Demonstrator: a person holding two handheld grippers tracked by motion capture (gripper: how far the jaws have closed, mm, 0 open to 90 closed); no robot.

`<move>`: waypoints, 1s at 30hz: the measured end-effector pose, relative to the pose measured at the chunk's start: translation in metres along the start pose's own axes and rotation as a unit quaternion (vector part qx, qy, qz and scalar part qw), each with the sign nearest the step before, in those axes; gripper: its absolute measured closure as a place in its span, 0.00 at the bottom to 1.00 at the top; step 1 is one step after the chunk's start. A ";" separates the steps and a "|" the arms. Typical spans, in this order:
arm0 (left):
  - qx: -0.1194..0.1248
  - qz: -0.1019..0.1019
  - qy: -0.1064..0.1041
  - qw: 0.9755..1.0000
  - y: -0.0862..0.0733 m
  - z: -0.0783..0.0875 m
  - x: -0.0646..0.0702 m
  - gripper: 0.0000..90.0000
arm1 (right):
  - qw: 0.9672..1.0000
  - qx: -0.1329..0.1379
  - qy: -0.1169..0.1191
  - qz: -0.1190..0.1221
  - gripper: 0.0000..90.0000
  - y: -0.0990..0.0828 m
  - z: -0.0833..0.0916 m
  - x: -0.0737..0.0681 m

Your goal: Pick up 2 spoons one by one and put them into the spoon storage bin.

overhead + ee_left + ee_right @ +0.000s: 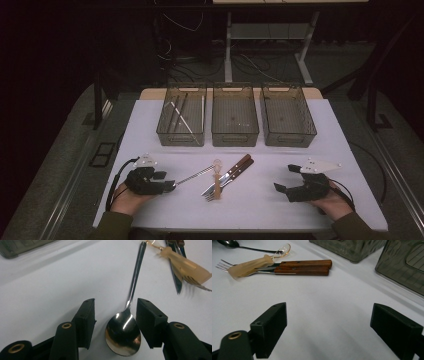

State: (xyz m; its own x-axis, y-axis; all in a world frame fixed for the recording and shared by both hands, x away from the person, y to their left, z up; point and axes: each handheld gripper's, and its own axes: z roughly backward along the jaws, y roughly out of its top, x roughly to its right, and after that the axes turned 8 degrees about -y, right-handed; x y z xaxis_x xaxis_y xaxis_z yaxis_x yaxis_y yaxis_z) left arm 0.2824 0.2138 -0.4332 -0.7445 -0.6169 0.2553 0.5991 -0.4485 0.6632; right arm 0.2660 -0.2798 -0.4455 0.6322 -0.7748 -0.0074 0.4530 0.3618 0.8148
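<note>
A metal spoon (123, 336) lies on the white table (280, 155), bowl toward me, handle running off toward the cutlery pile. My left gripper (115, 307) straddles the bowl with its jaws apart; a gap shows on the left side, so the pads do not clamp it. From above, the left gripper (167, 186) sits at the front left with the spoon (195, 176) slanting away to the right. My right gripper (284, 178) rests at the front right, wide open, with bare table between its jaws (329, 315).
A wooden-handled knife and fork (239, 167) and a translucent amber plastic utensil (218, 182) lie mid-table. Three grey bins stand at the back: the left bin (161, 131) holds several long utensils, next to the middle bin (235, 133) and the right bin (290, 135).
</note>
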 end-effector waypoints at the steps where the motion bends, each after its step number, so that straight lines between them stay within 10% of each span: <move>1: -0.003 -0.002 0.001 1.000 -0.001 0.000 0.000 0.54 | 1.000 0.000 0.000 0.000 0.15 0.000 0.000 0.000; 30: -0.036 -0.034 0.020 0.999 -0.007 -0.004 0.013 0.76 | 1.000 -0.002 -0.002 0.000 0.15 0.000 0.000 0.001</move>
State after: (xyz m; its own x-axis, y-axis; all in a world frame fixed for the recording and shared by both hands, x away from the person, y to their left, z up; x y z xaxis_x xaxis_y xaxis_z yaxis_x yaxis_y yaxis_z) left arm 0.2701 0.2066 -0.4375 -0.7726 -0.6080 0.1827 0.5685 -0.5345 0.6254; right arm 0.2661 -0.2805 -0.4456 0.6289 -0.7775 -0.0047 0.4556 0.3636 0.8125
